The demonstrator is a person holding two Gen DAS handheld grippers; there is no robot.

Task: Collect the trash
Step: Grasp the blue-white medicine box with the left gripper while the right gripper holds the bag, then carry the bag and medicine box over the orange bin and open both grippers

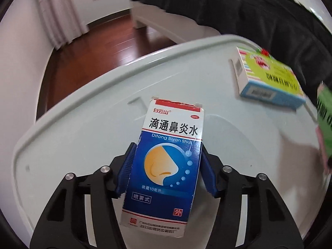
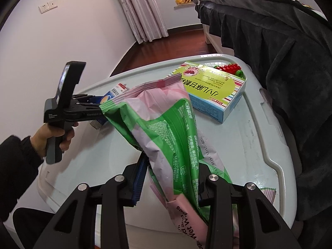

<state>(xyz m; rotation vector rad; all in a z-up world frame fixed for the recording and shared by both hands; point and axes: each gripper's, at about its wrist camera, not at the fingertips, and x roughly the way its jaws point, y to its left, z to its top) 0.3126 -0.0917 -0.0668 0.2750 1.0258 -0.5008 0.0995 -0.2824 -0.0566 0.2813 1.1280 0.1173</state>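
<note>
My left gripper (image 1: 166, 161) is shut on a blue and white nasal spray box (image 1: 166, 155) and holds it above the pale green lid (image 1: 83, 124). The box also shows in the right wrist view (image 2: 113, 93), partly hidden behind the wrapper. My right gripper (image 2: 172, 176) is shut on a crumpled green and pink wet-wipes wrapper (image 2: 166, 128), lifted over the lid (image 2: 259, 145). The wrapper's edge shows at the right of the left wrist view (image 1: 325, 120). A green and blue medicine box (image 2: 213, 91) lies flat on the lid's far side, also in the left wrist view (image 1: 269, 78).
A red bead toy with green wheels (image 2: 230, 68) sits behind the medicine box. A dark bed cover (image 2: 280, 51) hangs along the lid's right side. Wooden floor (image 1: 93, 58) and curtains (image 2: 141, 10) lie beyond. My left hand and gripper body (image 2: 60, 114) are at the left.
</note>
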